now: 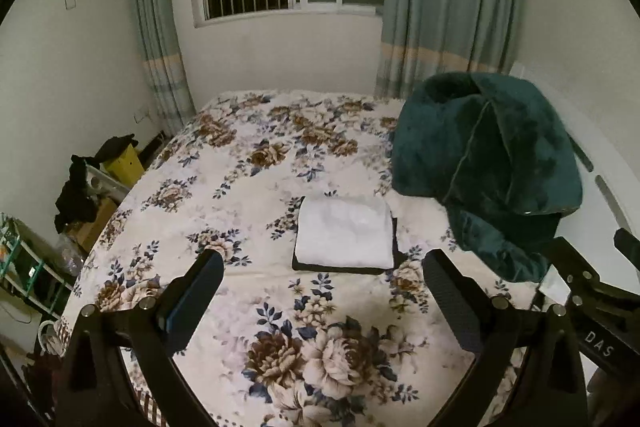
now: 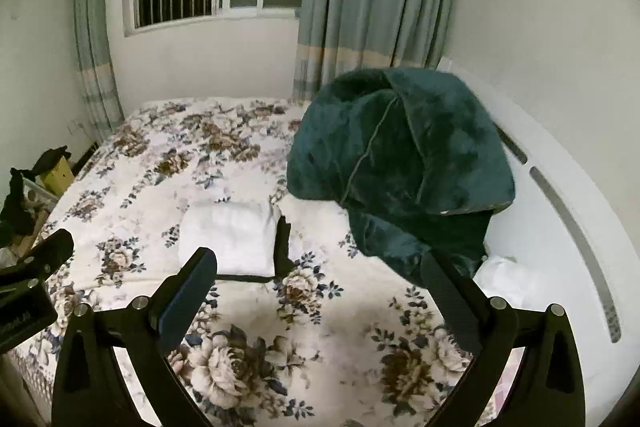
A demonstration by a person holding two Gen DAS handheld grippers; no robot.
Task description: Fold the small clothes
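Note:
A folded white garment lies on top of a folded black garment in the middle of the floral bed; the pair also shows in the right wrist view, white over black. My left gripper is open and empty, held above the bed just in front of the stack. My right gripper is open and empty, to the right of the stack. The right gripper's body shows at the edge of the left view, the left gripper's in the right view.
A dark green plush blanket is heaped at the right of the bed, also in the right wrist view. A white headboard runs along the right. Clutter, boxes and a rack stand left of the bed.

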